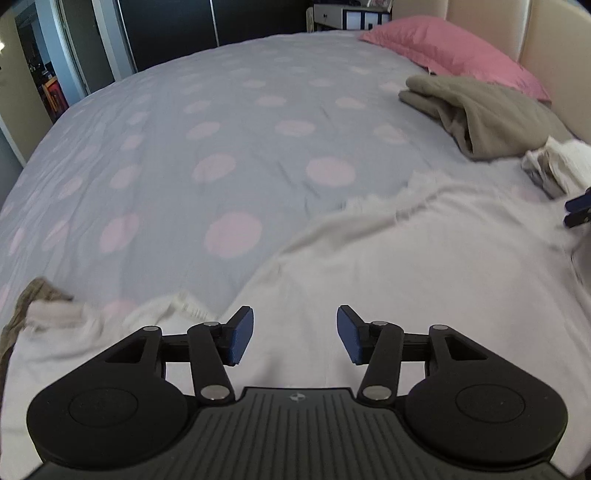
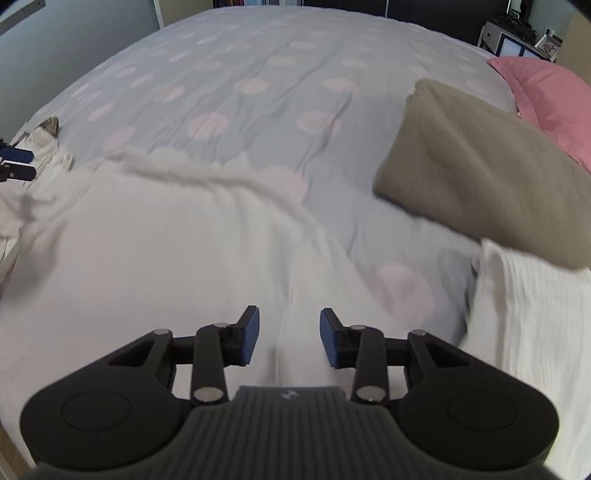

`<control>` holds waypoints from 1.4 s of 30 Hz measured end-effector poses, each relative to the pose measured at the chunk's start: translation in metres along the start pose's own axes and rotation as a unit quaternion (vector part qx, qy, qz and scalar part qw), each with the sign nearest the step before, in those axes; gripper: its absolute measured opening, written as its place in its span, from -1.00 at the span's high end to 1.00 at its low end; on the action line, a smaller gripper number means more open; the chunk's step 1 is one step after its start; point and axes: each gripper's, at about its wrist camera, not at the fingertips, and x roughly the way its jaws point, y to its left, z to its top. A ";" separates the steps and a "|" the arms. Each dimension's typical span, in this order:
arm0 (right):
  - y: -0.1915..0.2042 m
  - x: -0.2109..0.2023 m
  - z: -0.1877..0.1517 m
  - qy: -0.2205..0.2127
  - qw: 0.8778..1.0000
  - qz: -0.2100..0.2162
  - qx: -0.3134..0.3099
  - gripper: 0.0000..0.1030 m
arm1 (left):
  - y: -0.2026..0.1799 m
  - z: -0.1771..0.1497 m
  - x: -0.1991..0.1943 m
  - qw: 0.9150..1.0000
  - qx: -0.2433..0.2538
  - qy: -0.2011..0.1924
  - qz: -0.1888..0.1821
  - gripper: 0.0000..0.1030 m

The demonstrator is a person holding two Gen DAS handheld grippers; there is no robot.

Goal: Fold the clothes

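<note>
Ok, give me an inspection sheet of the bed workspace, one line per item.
Surface: bed cover, grey with pale pink dots, lightly wrinkled.
Job's things: white garment spread flat in front of both claws, far edge rumpled; folded olive-brown garment near the pillow; folded white ribbed cloth beside it, under its near corner.
Clutter: bunched white and brown cloth at the left edge of the bed.
Grippers: left claw open, nothing between the pads; right claw open, over a seam of the white garment, not gripping.
Cables: nothing seen.
Surroundings: pink pillow, cream headboard, dark wardrobe doors, white shelf unit.
</note>
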 end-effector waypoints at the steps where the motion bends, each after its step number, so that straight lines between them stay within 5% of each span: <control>1: -0.001 0.006 0.010 -0.004 1.000 0.004 -0.003 0.23 | 0.000 0.007 0.009 1.000 -0.003 -0.004 -0.005 0.06; 13: 0.003 0.100 0.097 -0.052 0.994 0.086 0.044 0.08 | 0.006 0.059 0.113 0.995 -0.049 -0.016 -0.080 0.05; 22: 0.011 0.148 0.111 -0.044 0.992 0.110 0.048 0.12 | -0.002 0.058 0.158 0.990 -0.054 0.018 -0.126 0.09; 23: 0.013 0.151 0.111 -0.043 0.991 0.117 0.046 0.23 | -0.002 0.059 0.158 0.990 -0.055 0.016 -0.128 0.16; 25: 0.017 0.155 0.112 -0.042 0.992 0.117 0.036 0.63 | -0.005 0.064 0.156 0.990 -0.048 0.003 -0.133 0.77; 27: 0.017 0.152 0.117 -0.049 0.992 0.114 0.023 0.69 | -0.008 0.068 0.153 0.990 -0.038 -0.011 -0.138 0.93; 30: 0.013 0.135 0.126 -0.098 0.990 0.099 0.024 0.75 | -0.009 0.079 0.139 0.990 -0.033 -0.059 -0.121 0.97; 31: 0.013 0.130 0.130 -0.116 0.989 0.086 0.020 0.98 | -0.008 0.084 0.135 0.990 -0.035 -0.072 -0.112 0.97; 32: 0.012 0.124 0.133 -0.136 0.988 0.067 0.018 1.00 | -0.008 0.088 0.132 0.991 -0.035 -0.084 -0.101 0.98; 35: 0.005 0.116 0.142 -0.164 0.985 0.045 0.029 1.00 | -0.016 0.088 0.141 0.995 -0.019 -0.066 -0.073 0.98; 39: 0.004 0.130 0.140 -0.115 0.991 0.066 0.031 1.00 | -0.027 0.084 0.160 0.999 0.006 -0.029 -0.042 0.97; 42: 0.006 0.144 0.128 -0.070 0.994 0.080 0.019 0.82 | -0.028 0.077 0.168 0.999 0.011 -0.021 -0.038 0.94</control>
